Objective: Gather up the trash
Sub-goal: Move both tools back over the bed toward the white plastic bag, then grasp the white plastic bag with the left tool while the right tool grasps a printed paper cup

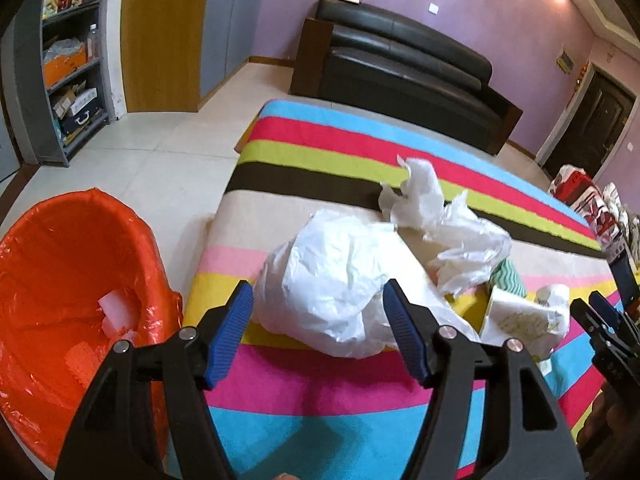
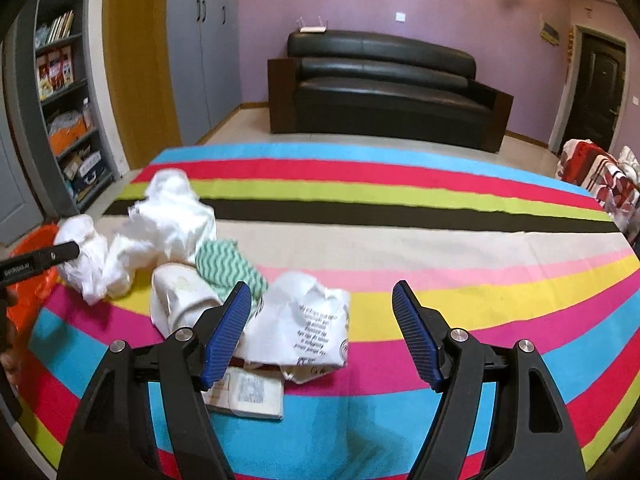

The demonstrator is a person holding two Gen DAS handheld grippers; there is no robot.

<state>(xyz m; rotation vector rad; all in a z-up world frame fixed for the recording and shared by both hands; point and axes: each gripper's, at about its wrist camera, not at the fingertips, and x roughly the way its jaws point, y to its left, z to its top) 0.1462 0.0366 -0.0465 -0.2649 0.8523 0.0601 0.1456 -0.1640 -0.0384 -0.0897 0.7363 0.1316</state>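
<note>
A pile of trash lies on the striped bed (image 1: pixel 320 152). A big crumpled white plastic bag (image 1: pixel 332 280) sits just ahead of my left gripper (image 1: pixel 318 320), which is open and empty. A second white bag (image 1: pixel 432 208) lies behind it. In the right wrist view the white bags (image 2: pixel 160 224), a green wavy cloth (image 2: pixel 224 264), a paper cup (image 2: pixel 180 296), a printed white bag (image 2: pixel 308 320) and a flat packet (image 2: pixel 248 392) lie left of centre. My right gripper (image 2: pixel 322 320) is open and empty, with its left finger beside the printed bag.
An orange-lined trash bin (image 1: pixel 60 288) stands on the floor left of the bed, with white scraps inside. A black sofa (image 2: pixel 384 84) stands beyond the bed. Shelves (image 1: pixel 68 60) are at far left. A patterned blanket (image 2: pixel 600 184) lies at right.
</note>
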